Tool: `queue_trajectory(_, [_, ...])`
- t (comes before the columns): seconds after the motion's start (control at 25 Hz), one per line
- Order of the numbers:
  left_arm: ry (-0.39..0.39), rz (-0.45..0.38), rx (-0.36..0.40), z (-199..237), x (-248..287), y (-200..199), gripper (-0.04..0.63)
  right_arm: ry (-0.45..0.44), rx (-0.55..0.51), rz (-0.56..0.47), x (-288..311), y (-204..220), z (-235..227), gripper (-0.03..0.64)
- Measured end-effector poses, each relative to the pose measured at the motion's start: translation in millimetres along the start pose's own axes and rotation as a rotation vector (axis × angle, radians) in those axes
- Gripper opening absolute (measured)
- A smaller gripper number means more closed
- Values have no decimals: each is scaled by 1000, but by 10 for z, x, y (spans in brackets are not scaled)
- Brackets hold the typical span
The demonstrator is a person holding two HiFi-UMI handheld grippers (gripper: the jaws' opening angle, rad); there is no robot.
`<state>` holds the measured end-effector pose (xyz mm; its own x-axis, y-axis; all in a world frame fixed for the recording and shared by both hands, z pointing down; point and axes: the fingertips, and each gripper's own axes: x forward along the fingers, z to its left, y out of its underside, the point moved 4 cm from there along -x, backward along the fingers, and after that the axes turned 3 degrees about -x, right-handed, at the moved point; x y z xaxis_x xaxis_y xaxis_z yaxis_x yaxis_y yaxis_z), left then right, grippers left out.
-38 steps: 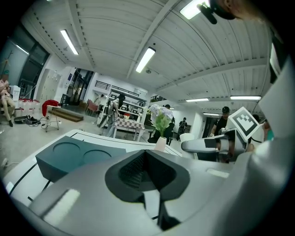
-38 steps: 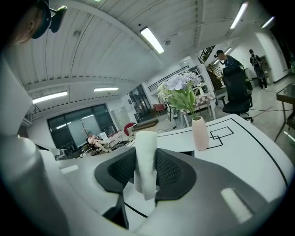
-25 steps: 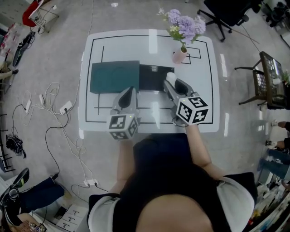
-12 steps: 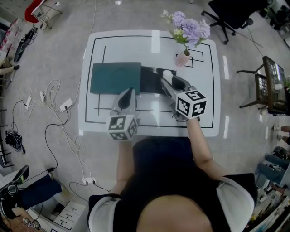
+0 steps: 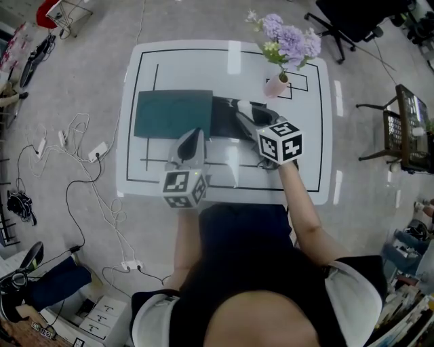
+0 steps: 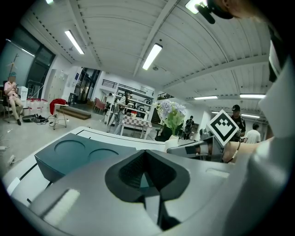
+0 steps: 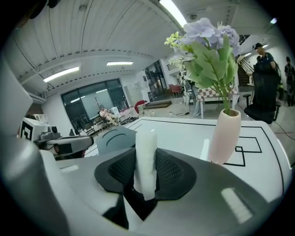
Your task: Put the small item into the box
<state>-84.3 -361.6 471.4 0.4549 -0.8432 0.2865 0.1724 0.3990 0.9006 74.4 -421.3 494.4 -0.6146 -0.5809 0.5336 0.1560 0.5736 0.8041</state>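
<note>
small item (image 7: 146, 159): white roll, upright, pinched between the jaws of the right tool (image 5: 244, 116), its top sticking out past the pads
right tool: part closed, pads pressing both sides of the small item, pointed forward and tilted down
item place: in the head view it sits over the far part of the box (image 5: 222, 122); can't tell whether it touches the box
box: dark, open, lying under and ahead of the right tool's tip, to the right of the left tool's tip
left tool (image 5: 192, 135): jaws together, nothing between the pads, held low over the tabletop (image 5: 183, 68), tip near the front edge of the teal slab (image 5: 173, 114)
teal slab: flat, two round dents on top, ahead of the left tool, touching the box's left side
vase (image 5: 276, 85): pale pink, upright, ahead and right of the right tool, just past the box's far right corner, apart from the small item
flowers (image 5: 288, 39): purple with green leaves, standing in the vase
tabletop: white, black lines marked on it, carries the box, teal slab and vase
marker cubes: one at the rear of each tool, nearest the person
floor (image 5: 81, 95): grey, white cables left of the left tool
office chair (image 5: 352, 17): black, well beyond the right tool
</note>
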Motion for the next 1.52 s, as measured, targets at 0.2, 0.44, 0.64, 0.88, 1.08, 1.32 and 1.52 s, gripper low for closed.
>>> queue_trajectory(0.2, [-1, 3, -4, 38, -10, 10, 9, -6, -54, 59, 137, 64, -3, 127])
queue_trajectory(0.44, [-15, 2, -5, 93, -37, 12, 9, -27, -87, 137, 312, 120, 23, 127])
queue_trajectory(0.64, [-27, -2, -17, 125, -57, 11, 9, -33, -104, 197, 399, 158, -26, 129])
queue_trajectory(0.88, [-38, 2, -22, 133, -101, 38, 9, -62, -129, 274, 498, 183, -38, 129])
queue_trajectory(1.08, [-48, 6, -28, 149, -123, 55, 9, -85, -165, 339, 605, 236, -5, 129])
queue_trajectory(1.32, [-60, 9, -37, 176, -147, 103, 9, -65, -228, 407, 719, 285, 7, 129])
queue_trajectory(1.52, [-71, 3, -28, 180, -164, 100, 9, -76, -234, 436, 753, 290, 9, 129])
